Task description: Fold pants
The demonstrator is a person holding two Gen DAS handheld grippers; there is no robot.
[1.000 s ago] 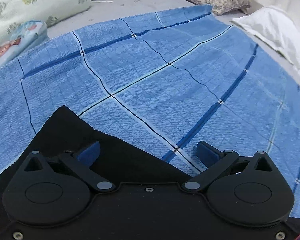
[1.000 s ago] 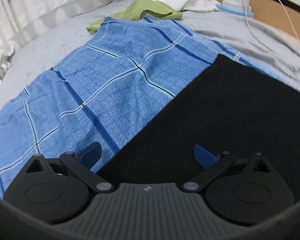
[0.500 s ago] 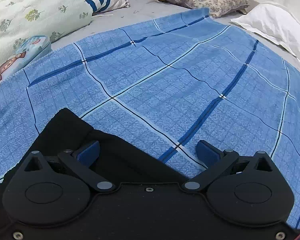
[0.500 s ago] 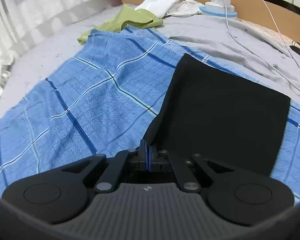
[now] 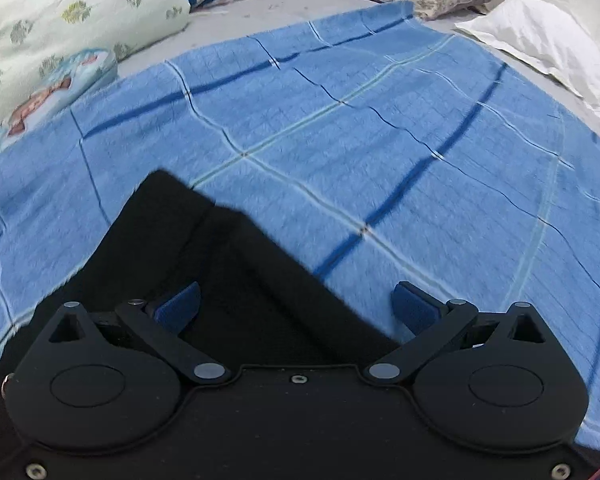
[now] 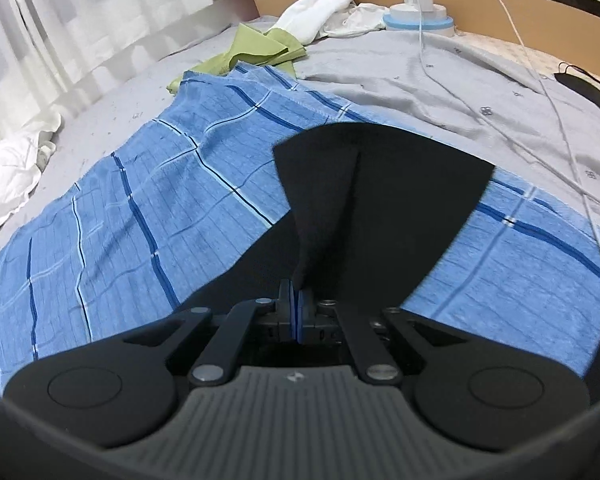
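The black pants (image 5: 236,268) lie on a blue checked blanket (image 5: 340,128) spread over the bed. My left gripper (image 5: 296,304) is open, its blue pads straddling the pants' edge low over the blanket. In the right wrist view my right gripper (image 6: 297,300) is shut on the black pants (image 6: 384,208) and holds an edge lifted, so the cloth rises in a fold above the blanket (image 6: 148,216).
Patterned pillows (image 5: 60,28) and a white pillow (image 5: 548,40) lie beyond the blanket in the left wrist view. In the right wrist view a green cloth (image 6: 252,54), white cloths (image 6: 320,4), a charger with white cables (image 6: 418,16) and a grey sheet (image 6: 440,76) lie behind; curtains at left.
My right gripper has closed on the pants' edge and lifted it, raising the cloth into a fold. My left gripper has stayed open and shifted slightly over the pants.
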